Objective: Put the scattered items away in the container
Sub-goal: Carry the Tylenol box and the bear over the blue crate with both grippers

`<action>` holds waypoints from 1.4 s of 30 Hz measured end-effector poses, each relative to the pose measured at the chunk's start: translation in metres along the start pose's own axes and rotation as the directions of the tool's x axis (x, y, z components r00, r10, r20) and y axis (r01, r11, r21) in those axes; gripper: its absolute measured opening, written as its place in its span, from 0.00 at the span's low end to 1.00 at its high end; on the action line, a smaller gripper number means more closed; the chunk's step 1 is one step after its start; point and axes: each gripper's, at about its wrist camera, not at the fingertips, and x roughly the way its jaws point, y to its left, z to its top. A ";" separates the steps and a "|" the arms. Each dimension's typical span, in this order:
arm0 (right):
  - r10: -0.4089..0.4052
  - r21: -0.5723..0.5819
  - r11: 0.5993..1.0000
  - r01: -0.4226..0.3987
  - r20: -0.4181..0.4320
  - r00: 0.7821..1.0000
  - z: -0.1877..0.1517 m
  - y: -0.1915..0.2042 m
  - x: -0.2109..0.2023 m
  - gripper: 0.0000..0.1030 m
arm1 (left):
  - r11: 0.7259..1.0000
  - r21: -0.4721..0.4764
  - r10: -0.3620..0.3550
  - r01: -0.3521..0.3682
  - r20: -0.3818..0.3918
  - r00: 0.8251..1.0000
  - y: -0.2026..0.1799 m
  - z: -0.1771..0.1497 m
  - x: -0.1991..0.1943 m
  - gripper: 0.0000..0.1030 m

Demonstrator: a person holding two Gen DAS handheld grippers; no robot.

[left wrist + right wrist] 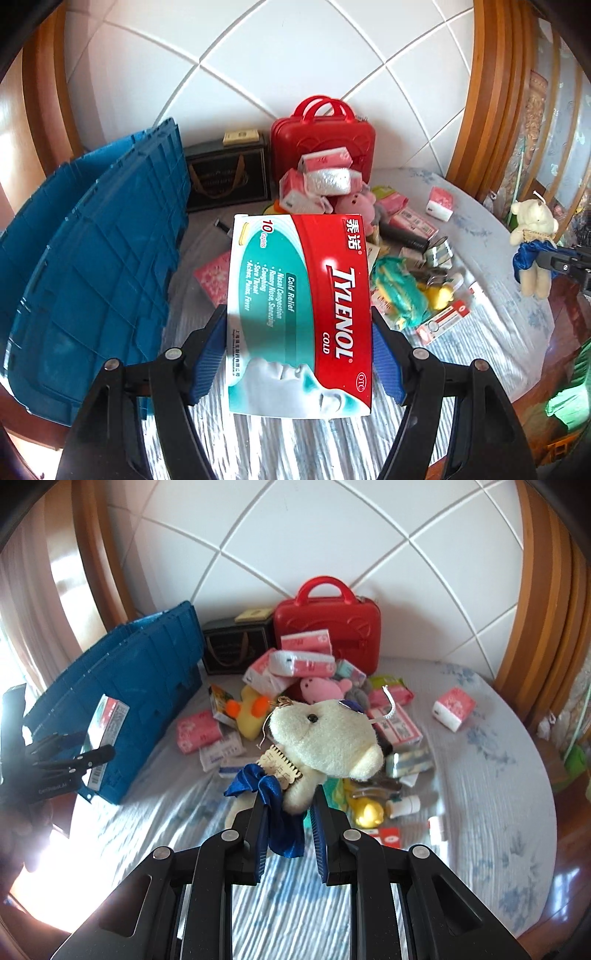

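Blue crate (92,258) served as the landmark; it stood at the far left of the cloth-covered table (295,443), walls ribbed, its inside not visible from either wrist view.

Just right of the crate: left gripper (299,354), jaws clamped on the long sides of a Tylenol box (299,314), held clear of the table.

Further right of the crate: the heap of loose items, tissue packs (299,661), pink plush (325,688), yellow duck toy (251,716), with a red case (328,627) behind them against the wall.

Farthest right of the crate: right gripper (288,834), jaws pinched nearly closed on the blue ribbon and lower body of a cream teddy bear (325,738), head hanging free above the fingers.

Judgement: both loads need carrying left over the crate rim before release. The box should go in flat; the bear's grip looked shallow and could slip if swung fast.

Hard to make out: crate contents and opening, the bear's legs behind the fingers, labels on the small packs at the heap's right edge.
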 end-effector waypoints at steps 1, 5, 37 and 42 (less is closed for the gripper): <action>0.005 0.002 1.000 -0.005 0.009 1.000 0.002 0.001 -0.003 0.20 | 1.000 0.003 0.000 0.000 0.007 1.000 -0.001 0.003 -0.004 0.68; 0.019 -0.001 1.000 -0.019 0.043 0.999 0.012 0.009 -0.013 0.20 | 1.000 0.009 -0.008 0.008 0.042 0.999 0.000 0.016 -0.023 0.68; 0.101 -0.226 0.972 -0.063 0.161 0.982 0.112 0.304 -0.007 0.20 | 0.996 -0.085 -0.017 0.040 0.257 0.966 0.248 0.037 -0.125 0.68; 0.142 -0.282 0.954 -0.097 0.147 0.979 0.123 0.358 0.005 0.20 | 0.993 -0.116 0.005 0.027 0.265 0.964 0.289 0.030 -0.135 0.68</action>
